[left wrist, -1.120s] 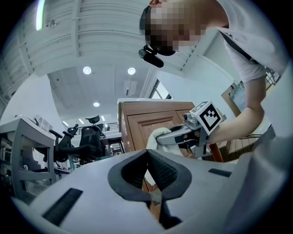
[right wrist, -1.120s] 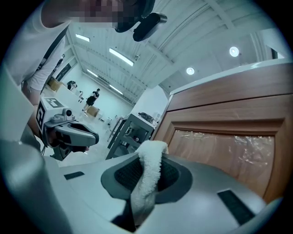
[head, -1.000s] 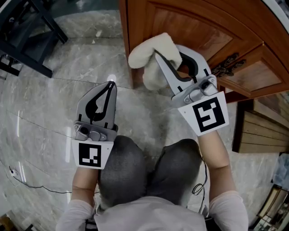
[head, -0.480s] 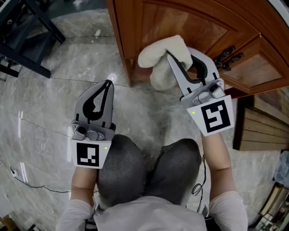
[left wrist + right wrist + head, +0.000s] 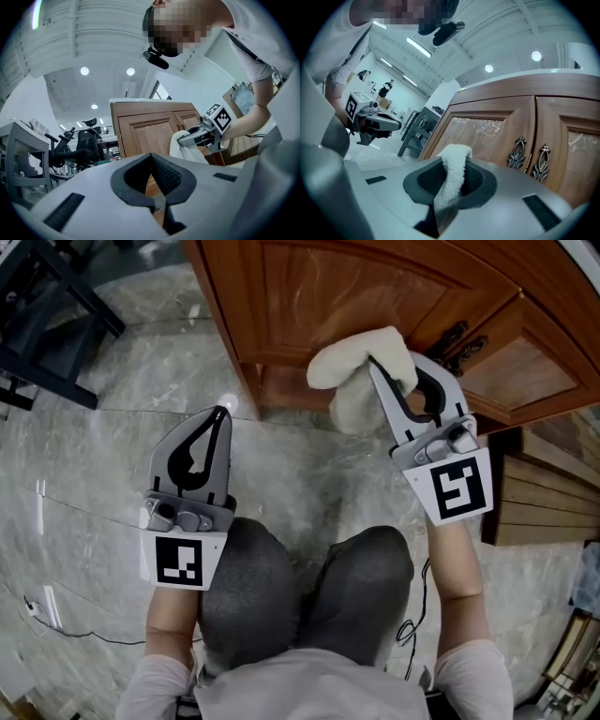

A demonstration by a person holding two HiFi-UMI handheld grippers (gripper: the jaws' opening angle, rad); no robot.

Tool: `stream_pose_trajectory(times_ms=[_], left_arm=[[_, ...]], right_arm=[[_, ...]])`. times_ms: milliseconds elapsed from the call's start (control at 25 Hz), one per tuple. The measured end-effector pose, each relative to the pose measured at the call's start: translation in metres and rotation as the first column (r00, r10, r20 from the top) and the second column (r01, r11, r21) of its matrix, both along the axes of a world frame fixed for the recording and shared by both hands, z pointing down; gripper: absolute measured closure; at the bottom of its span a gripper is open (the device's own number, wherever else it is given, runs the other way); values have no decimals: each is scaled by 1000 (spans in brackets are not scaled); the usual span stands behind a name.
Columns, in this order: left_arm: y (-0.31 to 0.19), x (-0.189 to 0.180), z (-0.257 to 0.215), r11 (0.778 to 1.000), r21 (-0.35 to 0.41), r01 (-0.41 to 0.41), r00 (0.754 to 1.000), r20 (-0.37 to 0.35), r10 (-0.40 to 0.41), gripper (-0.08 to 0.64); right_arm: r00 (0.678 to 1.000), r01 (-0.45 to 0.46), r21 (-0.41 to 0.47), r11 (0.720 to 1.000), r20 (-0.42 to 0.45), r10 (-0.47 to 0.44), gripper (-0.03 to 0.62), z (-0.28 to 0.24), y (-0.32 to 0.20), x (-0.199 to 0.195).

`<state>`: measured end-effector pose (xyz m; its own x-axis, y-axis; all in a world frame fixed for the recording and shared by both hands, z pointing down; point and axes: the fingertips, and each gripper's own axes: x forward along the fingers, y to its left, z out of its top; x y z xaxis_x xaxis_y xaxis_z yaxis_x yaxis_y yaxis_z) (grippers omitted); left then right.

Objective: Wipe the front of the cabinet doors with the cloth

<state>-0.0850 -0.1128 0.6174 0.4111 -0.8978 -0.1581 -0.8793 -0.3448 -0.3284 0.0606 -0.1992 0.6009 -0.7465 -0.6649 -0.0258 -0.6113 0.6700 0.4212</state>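
My right gripper [image 5: 375, 367] is shut on a fluffy white cloth [image 5: 361, 376] and holds it just in front of the lower part of the brown wooden cabinet door [image 5: 356, 296]. Between the same jaws, the right gripper view has the cloth [image 5: 452, 176] sticking up, with the door panel [image 5: 478, 136] and two ornate metal handles [image 5: 528, 154] beyond. Lower left, my left gripper [image 5: 220, 416] is shut with nothing in it and hangs over the floor, away from the cabinet. The left gripper view looks past the left gripper [image 5: 151, 157] at the doors [image 5: 150, 131] and the cloth [image 5: 187, 147].
The floor [image 5: 94, 474] is grey marble. A black metal frame [image 5: 47, 324] stands at the upper left. Wooden slats [image 5: 539, 512] lie to the right of the cabinet. A thin cable [image 5: 56, 624] runs across the floor at lower left. My knees [image 5: 309, 596] are below the grippers.
My right gripper with the cloth has shifted to the right and slightly down along the cabinet front. The view has swung, so the cabinet corner sits further left. The left gripper stays shut in place.
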Motion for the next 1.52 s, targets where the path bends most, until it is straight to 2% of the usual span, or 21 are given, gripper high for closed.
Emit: stream_pose_trajectory(times_ms=[440,680,1320,1520], left_arm=[[-1,15,-1,999,12,-34,999,-27,35,541],[-6,14,4,999,8,-44,999,-17,44,541],[-32,-12,29,998,-56,-18,999,-36,16,541],[-36,-3,10,995,-80,-62,997,-45,58,541]], right_arm=[[996,-82,-28,996,-21,82,517,7,9,40],[994,-103,-40,994,-24,102,517,15,9,51],[999,-53,-86,995,-8,52,517,23,11,24],[999,-40,-119,992,-8,39,517,11,7,13]])
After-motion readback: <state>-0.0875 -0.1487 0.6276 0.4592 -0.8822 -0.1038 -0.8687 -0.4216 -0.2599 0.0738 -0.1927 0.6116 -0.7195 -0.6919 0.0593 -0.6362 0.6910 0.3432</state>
